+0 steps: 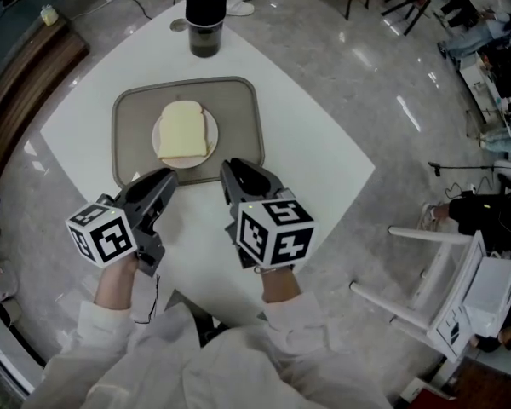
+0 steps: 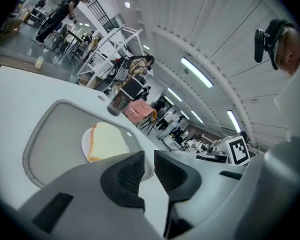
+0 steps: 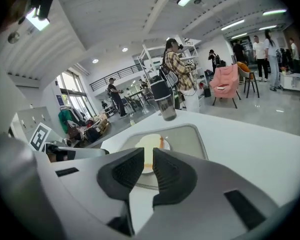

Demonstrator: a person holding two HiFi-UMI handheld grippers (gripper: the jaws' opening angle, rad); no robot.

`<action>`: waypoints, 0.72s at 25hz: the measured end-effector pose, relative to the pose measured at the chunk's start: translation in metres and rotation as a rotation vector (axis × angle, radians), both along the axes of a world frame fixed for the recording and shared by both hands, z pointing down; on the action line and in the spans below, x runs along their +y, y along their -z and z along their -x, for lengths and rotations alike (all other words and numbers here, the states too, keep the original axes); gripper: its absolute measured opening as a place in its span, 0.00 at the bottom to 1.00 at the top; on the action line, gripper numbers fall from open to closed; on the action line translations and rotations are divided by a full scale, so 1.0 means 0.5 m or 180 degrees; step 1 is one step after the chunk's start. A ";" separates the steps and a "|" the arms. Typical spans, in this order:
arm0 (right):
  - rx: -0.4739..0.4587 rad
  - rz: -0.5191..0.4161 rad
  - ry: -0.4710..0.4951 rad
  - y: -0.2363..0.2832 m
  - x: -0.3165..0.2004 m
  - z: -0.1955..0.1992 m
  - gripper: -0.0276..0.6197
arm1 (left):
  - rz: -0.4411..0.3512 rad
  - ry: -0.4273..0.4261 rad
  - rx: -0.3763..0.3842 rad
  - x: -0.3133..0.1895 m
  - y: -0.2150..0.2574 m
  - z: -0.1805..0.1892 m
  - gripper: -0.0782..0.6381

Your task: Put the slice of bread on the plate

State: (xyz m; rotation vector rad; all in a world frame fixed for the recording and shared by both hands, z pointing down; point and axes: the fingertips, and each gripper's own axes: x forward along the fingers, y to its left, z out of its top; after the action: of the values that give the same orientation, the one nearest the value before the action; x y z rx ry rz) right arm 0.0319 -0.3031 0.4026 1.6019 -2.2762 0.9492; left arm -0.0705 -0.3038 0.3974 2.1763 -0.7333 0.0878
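A pale slice of bread [image 1: 186,129] lies flat on a small white plate [image 1: 157,140], in the middle of a grey tray [image 1: 238,109] on the white table. My left gripper [image 1: 168,178] hovers at the tray's near edge, jaws shut with nothing between them. My right gripper [image 1: 229,169] hangs beside it at the same edge, also shut and empty. The left gripper view shows the bread [image 2: 107,140] beyond the left gripper [image 2: 149,166]. In the right gripper view the bread [image 3: 151,144] lies past the right gripper [image 3: 148,170].
A black tumbler [image 1: 205,11] stands behind the tray near the table's far corner. The table [image 1: 315,156] is a white square set corner-on, its edges close on both sides. A white chair [image 1: 443,288] stands on the floor at the right.
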 end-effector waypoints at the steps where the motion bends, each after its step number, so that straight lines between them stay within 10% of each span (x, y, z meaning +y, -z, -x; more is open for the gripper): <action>1: -0.0018 -0.0057 0.0030 0.011 0.014 -0.001 0.14 | -0.0025 -0.0003 0.0035 0.014 0.009 -0.008 0.20; 18: -0.0149 -0.0489 0.0438 0.115 0.300 -0.083 0.07 | -0.0286 0.0119 0.0151 0.296 0.101 -0.127 0.14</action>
State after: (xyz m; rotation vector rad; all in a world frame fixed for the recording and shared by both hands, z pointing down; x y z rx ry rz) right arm 0.0732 -0.1534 0.3452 1.4699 -2.5092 0.8044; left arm -0.0067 -0.1559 0.3467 2.2410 -0.7636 -0.0162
